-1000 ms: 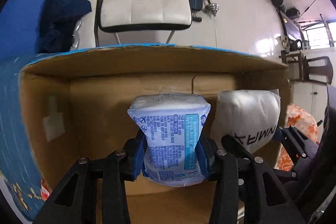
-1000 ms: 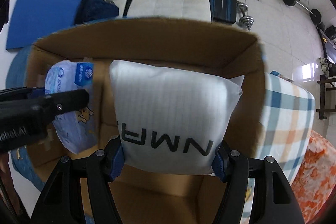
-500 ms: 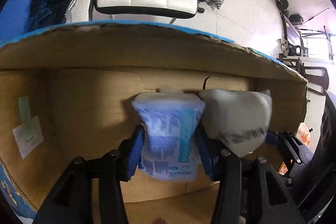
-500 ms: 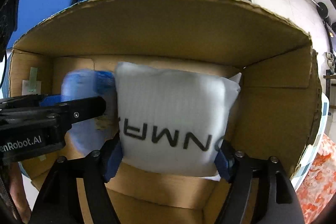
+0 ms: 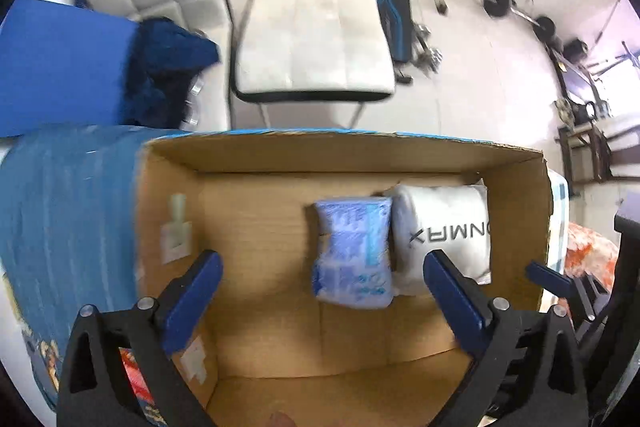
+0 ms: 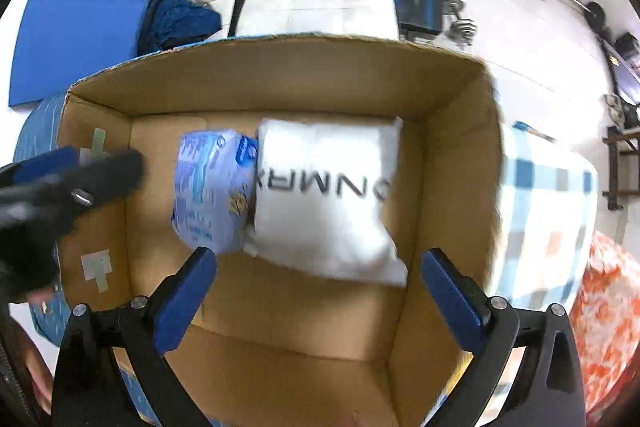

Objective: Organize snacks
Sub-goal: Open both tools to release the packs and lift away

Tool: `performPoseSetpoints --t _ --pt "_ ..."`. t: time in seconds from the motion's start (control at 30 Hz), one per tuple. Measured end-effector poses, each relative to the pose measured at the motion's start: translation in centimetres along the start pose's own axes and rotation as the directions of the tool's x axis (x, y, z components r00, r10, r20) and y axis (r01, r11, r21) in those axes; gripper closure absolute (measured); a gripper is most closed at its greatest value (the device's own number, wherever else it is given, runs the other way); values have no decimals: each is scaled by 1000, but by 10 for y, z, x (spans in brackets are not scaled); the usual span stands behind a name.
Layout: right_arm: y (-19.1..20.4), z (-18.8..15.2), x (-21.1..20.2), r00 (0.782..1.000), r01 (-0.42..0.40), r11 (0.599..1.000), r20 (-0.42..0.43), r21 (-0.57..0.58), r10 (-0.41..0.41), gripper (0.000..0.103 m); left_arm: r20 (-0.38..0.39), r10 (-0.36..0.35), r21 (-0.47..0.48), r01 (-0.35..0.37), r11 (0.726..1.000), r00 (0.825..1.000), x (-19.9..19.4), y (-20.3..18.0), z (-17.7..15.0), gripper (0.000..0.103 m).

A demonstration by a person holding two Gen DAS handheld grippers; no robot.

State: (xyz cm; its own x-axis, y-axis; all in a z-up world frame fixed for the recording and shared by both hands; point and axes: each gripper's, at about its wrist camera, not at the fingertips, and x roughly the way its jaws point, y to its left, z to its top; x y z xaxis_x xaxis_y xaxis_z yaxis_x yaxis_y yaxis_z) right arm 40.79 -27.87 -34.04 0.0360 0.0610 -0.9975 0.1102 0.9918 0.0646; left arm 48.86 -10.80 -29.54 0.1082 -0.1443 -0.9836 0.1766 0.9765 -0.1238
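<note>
Cardboard box holds blue packet, white packet touching.

White quilted chair on pale floor; blue mat beside dark blue cloth; barbell weights at right.

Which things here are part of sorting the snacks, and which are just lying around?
Part of the job:
- blue snack pack, lying in the box
- white pack, beside it, touching
- cardboard box
- left gripper and right gripper, jaws opening, nothing between them

Just lying about:
- white chair
- blue mat
- dumbbells
- checked cloth
</note>
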Motion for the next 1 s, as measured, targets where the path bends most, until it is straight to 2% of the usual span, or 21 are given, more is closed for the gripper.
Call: performPoseSetpoints --t 0.17,0.3,0.4,0.53,0.77,1.0 --pt "0 -43 -27 998 24 998 59 52 -27 0 74 32 9 -33 999 997 -27 6 -35 0" --pt "3 -77 -53 994 4 998 110 61 -11 0 122 39 18 -42 999 992 -52 6 -62 0" --pt "7 -101 -74 988 12 998 150 58 -20 0 191 57 9 -60 998 980 -75 3 -80 0" --pt "16 -117 -98 980 17 999 199 50 -26 0 255 69 -9 -69 998 965 -101 3 -107 0" --pt "25 -153 -138 965 0 999 263 39 -11 0 285 63 -34 -56 998 956 -131 1 -136 0" --pt "34 -173 -164 953 -17 1000 302 19 11 0 325 73 -23 -70 997 943 -153 -7 -161 0"
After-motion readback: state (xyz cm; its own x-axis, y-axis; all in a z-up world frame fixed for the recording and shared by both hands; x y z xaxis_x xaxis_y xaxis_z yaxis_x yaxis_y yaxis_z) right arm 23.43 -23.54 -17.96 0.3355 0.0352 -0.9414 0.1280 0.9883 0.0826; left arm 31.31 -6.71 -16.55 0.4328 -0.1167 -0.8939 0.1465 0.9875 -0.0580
